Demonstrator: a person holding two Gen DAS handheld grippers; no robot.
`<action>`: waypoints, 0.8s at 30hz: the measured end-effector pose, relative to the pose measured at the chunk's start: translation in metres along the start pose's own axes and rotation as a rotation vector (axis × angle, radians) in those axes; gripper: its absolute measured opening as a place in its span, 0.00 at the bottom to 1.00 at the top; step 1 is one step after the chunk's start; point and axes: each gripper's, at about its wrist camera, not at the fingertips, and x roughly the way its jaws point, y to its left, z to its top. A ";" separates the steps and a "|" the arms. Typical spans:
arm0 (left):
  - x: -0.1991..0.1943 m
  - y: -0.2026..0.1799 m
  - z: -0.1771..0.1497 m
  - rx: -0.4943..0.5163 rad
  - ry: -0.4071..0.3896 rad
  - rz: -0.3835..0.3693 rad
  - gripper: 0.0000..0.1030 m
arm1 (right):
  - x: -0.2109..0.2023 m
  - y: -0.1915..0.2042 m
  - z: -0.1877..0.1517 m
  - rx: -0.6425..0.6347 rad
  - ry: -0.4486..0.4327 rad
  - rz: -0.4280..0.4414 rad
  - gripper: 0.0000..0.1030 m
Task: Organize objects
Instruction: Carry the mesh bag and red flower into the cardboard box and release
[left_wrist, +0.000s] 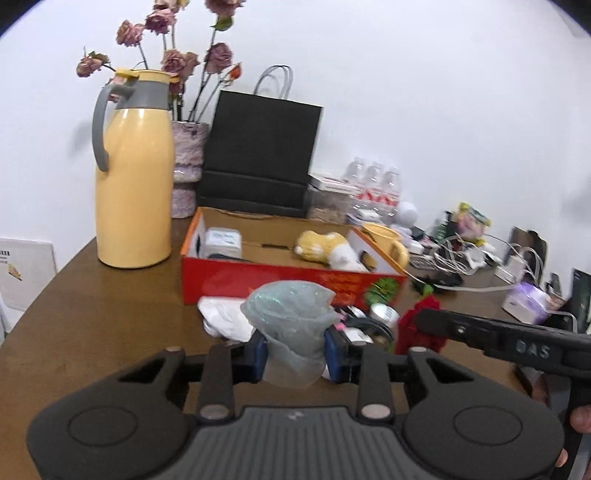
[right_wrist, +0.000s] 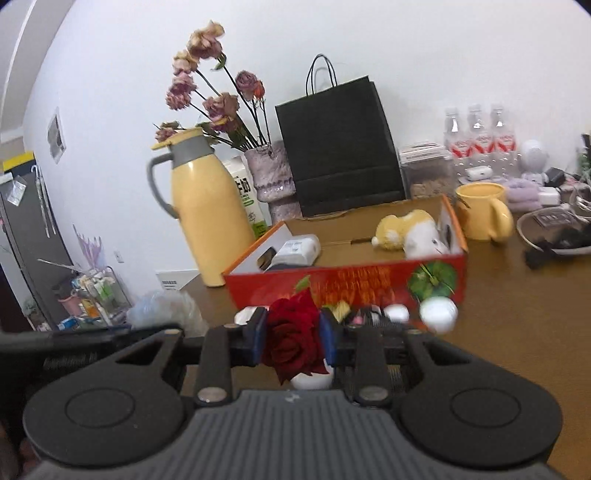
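My left gripper (left_wrist: 295, 352) is shut on a crumpled clear plastic bag (left_wrist: 291, 317), held above the brown table in front of the red cardboard box (left_wrist: 288, 280). My right gripper (right_wrist: 293, 338) is shut on a red rose (right_wrist: 295, 339), also in front of the box (right_wrist: 347, 284); the rose also shows in the left wrist view (left_wrist: 421, 325). The box holds a yellow-white plush toy (right_wrist: 406, 229) and a small white pack (right_wrist: 299, 249). Small white and silver items (left_wrist: 384, 314) lie on the table before the box.
A yellow thermos jug (left_wrist: 133, 184), a vase of dried roses (left_wrist: 186, 166) and a black paper bag (left_wrist: 262, 147) stand behind the box. A yellow mug (right_wrist: 482, 212), water bottles (right_wrist: 476, 133), cables and clutter fill the right side. The table edge (left_wrist: 33, 302) runs at the left.
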 end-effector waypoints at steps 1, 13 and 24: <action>-0.005 -0.004 -0.003 0.006 0.002 -0.010 0.29 | -0.011 0.001 -0.003 -0.004 -0.001 -0.016 0.30; 0.001 -0.019 0.023 0.067 -0.048 -0.073 0.29 | -0.041 -0.005 0.018 -0.055 -0.072 -0.094 0.30; 0.206 -0.014 0.142 -0.038 0.299 -0.252 0.30 | 0.125 -0.093 0.149 0.055 0.243 -0.049 0.31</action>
